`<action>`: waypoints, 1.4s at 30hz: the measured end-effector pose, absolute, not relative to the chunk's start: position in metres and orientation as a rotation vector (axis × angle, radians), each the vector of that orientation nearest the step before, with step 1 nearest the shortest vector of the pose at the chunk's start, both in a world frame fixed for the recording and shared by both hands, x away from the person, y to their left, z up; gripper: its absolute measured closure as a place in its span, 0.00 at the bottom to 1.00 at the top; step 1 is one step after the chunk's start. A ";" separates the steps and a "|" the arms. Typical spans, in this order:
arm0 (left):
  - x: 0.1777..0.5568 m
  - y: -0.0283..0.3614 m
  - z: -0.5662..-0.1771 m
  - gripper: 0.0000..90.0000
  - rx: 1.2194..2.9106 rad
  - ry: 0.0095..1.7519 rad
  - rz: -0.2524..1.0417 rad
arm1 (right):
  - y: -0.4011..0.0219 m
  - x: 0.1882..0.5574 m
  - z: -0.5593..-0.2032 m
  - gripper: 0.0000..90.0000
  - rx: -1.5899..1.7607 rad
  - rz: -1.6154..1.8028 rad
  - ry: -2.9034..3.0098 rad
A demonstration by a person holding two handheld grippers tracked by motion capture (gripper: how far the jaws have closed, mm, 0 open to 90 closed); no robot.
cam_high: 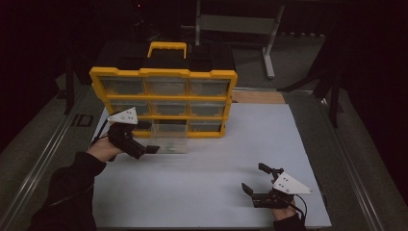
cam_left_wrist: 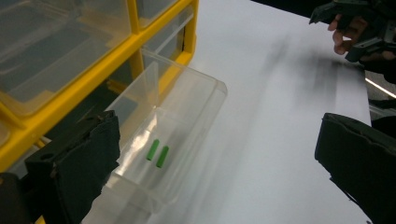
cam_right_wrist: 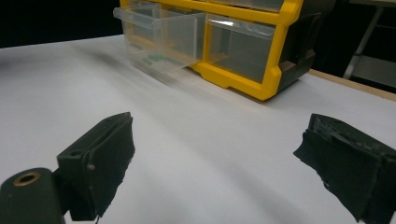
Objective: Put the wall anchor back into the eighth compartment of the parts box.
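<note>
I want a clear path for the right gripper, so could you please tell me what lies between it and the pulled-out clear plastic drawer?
Nothing: the right gripper view shows bare white table surface up to the clear plastic drawer.

Two pegs [cam_left_wrist: 158, 153] lie in drawer [cam_left_wrist: 196, 100] before organizer [cam_high: 163, 101]

Clear plastic drawer [cam_left_wrist: 177, 116], pulled out of the bottom row of the yellow-framed organiser box [cam_high: 163, 102] near the white worktop's far-left corner; two small green cylindrical pieces [cam_left_wrist: 158, 153] lie side by side inside it.
</note>
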State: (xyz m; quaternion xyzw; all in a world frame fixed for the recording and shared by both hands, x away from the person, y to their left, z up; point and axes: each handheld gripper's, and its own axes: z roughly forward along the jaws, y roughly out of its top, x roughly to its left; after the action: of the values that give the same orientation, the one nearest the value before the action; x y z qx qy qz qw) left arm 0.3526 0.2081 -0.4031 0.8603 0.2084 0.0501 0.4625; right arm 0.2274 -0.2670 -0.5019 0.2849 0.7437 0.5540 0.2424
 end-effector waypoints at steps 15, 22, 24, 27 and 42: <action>0.315 0.222 -0.411 0.00 2.075 0.484 0.122 | -0.268 0.227 -0.501 0.10 0.774 1.514 2.029; 0.303 0.225 -0.419 0.00 2.050 0.487 0.119 | -0.268 0.227 -0.501 0.10 0.778 1.517 2.028; 0.299 0.226 -0.422 0.00 2.042 0.490 0.123 | -0.268 0.227 -0.501 0.10 0.777 1.514 2.029; 0.292 0.229 -0.429 0.00 2.019 0.498 0.120 | -0.268 0.227 -0.501 0.10 0.782 1.519 2.028; 0.270 0.235 -0.458 0.00 1.986 0.541 0.134 | -0.267 0.227 -0.502 0.10 0.783 1.516 2.032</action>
State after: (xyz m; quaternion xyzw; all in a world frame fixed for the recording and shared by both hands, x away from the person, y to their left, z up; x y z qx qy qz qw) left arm 0.2701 0.2354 -0.4585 0.8261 0.2252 0.0557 0.5136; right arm 0.2273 -0.2672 -0.5018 0.2864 0.7431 0.5544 0.2416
